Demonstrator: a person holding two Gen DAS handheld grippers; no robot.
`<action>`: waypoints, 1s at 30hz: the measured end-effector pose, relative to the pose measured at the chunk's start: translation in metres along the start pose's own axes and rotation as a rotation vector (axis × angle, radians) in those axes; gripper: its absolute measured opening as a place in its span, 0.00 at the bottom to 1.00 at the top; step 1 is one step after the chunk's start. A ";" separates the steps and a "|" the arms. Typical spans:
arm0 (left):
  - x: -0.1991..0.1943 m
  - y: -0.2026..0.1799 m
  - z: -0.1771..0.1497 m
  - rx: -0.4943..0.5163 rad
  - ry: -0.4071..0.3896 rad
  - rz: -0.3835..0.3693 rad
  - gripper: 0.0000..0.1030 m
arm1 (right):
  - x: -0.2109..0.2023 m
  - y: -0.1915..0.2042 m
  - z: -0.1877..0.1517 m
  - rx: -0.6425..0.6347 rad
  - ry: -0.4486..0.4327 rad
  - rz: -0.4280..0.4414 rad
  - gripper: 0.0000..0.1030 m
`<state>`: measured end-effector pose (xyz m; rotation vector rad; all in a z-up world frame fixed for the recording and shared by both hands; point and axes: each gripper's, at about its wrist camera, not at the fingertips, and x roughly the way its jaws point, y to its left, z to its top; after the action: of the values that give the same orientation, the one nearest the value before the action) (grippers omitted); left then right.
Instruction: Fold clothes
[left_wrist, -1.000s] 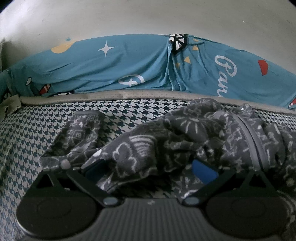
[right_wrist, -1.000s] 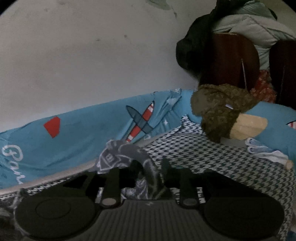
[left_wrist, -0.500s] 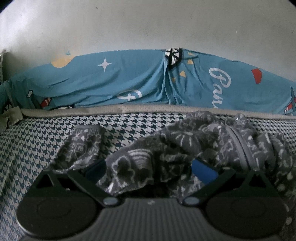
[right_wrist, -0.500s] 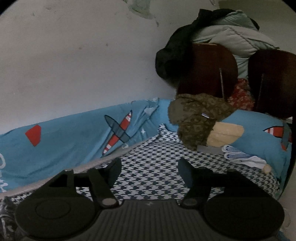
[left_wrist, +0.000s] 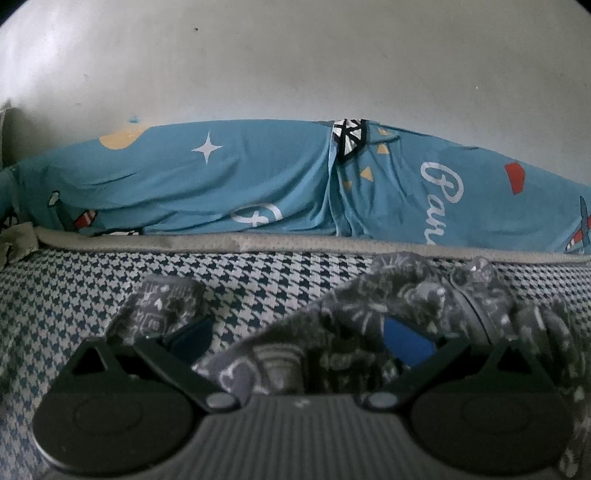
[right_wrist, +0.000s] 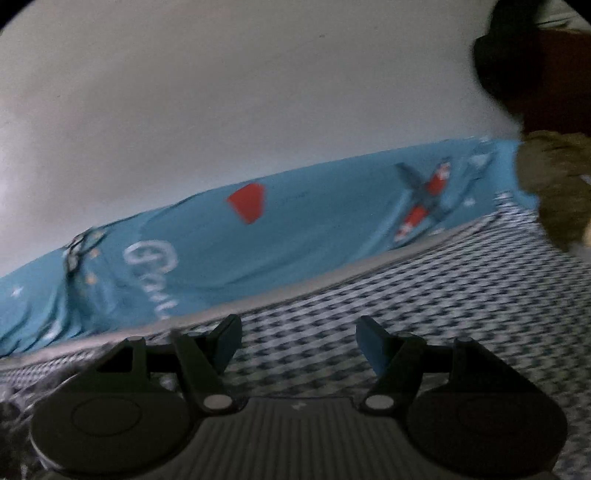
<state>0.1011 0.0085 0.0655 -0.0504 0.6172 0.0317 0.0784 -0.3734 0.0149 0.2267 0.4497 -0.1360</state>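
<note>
Looking along the left hand-held gripper (left_wrist: 295, 338), the left wrist view shows its two black fingers spread wide with a crumpled dark grey garment printed with white patterns (left_wrist: 424, 314) bunched between and over them; the fabric drapes against the blue pad of the right finger (left_wrist: 408, 341), while the blue pad of the left finger (left_wrist: 192, 334) stands clear of the main bunch, so the jaws are parted rather than pinched on the cloth. A separate end of the same garment, perhaps a sleeve (left_wrist: 166, 306), lies flat just beyond the left finger. The garment rests on a bed covered in blue-and-white houndstooth fabric (left_wrist: 74, 295), edged by a grey piped border (left_wrist: 295, 242). Behind the border a teal sheet printed with a white star, white lettering and red shapes (left_wrist: 258, 177) runs along a pale wall (left_wrist: 295, 66). The right wrist view is motion-blurred: the right hand-held gripper (right_wrist: 298, 343) has its jaws apart with nothing between them, only the houndstooth bed (right_wrist: 443, 295) showing through the gap. A dim scrap of the grey garment (right_wrist: 14, 413) sits at the lower left edge. The teal sheet (right_wrist: 314, 236) slants across the view below the wall (right_wrist: 221, 92), with an olive-brown lumpy object (right_wrist: 554, 184) and a dark bundle (right_wrist: 517, 55) at the right edge.
</note>
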 end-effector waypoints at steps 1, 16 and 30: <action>0.003 0.002 0.002 -0.009 0.004 -0.005 1.00 | 0.002 0.007 -0.002 -0.006 0.008 0.026 0.67; 0.062 0.009 0.028 -0.071 0.105 -0.145 1.00 | 0.054 0.083 -0.005 -0.084 0.121 0.255 0.71; 0.118 -0.008 0.018 -0.010 0.239 -0.251 1.00 | 0.136 0.092 -0.028 -0.045 0.346 0.246 0.73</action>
<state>0.2084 0.0028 0.0121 -0.1427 0.8460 -0.2167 0.2045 -0.2884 -0.0525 0.2603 0.7630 0.1572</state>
